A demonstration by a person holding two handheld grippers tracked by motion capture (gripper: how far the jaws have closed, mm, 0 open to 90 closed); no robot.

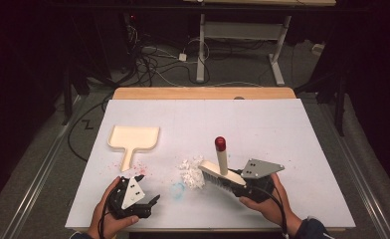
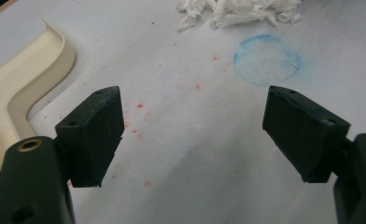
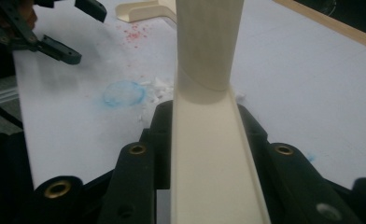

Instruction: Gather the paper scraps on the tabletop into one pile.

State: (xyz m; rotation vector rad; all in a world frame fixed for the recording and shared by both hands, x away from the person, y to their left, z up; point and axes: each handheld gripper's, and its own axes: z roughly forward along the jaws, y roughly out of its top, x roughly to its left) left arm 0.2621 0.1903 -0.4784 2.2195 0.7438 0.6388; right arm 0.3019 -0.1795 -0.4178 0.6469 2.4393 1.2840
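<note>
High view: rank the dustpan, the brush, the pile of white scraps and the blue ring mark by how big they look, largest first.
1. Dustpan
2. Brush, though its upright handle points toward the camera, so this is unsure
3. Pile of white scraps
4. Blue ring mark

Blue ring mark [image 1: 178, 189] and red specks [image 1: 141, 167] on the white table [image 1: 282, 129]; beyond, perhaps cables [image 1: 148, 62].
</note>
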